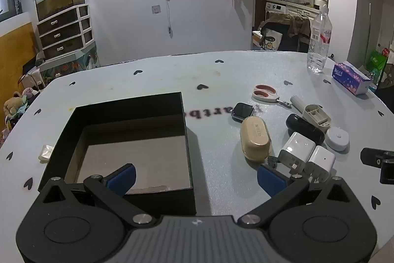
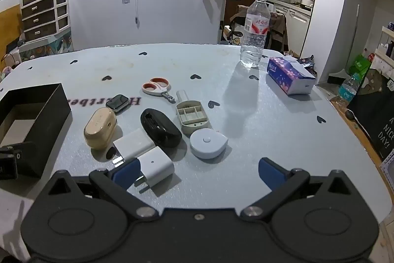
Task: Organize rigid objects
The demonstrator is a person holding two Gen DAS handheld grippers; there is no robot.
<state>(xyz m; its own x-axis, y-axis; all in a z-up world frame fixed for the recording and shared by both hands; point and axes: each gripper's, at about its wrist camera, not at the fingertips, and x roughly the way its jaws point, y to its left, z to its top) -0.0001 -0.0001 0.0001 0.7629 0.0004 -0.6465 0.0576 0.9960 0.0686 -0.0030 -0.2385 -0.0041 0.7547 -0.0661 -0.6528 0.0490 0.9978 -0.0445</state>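
Observation:
An empty black box (image 1: 128, 139) (image 2: 32, 115) sits on the pale table (image 1: 172, 75). To its right lies a cluster: beige case (image 1: 256, 138) (image 2: 100, 131), smartwatch (image 1: 242, 110) (image 2: 117, 102), scissors (image 1: 266, 93) (image 2: 157, 88), black case (image 1: 304, 127) (image 2: 160, 130), grey plastic part (image 1: 316, 115) (image 2: 193, 116), round white device (image 1: 337, 138) (image 2: 208, 143), two white chargers (image 1: 296, 148) (image 1: 320, 162) (image 2: 134, 143) (image 2: 155, 165). My left gripper (image 1: 195, 179) hangs open over the box's near right corner. My right gripper (image 2: 197, 175) stands open, its left pad beside the nearer charger.
A water bottle (image 2: 254, 33) (image 1: 319, 41) and a tissue box (image 2: 290, 75) (image 1: 351, 78) stand at the far right of the table. A small white packet (image 1: 45, 152) lies left of the black box. The table's right edge drops to bags on the floor.

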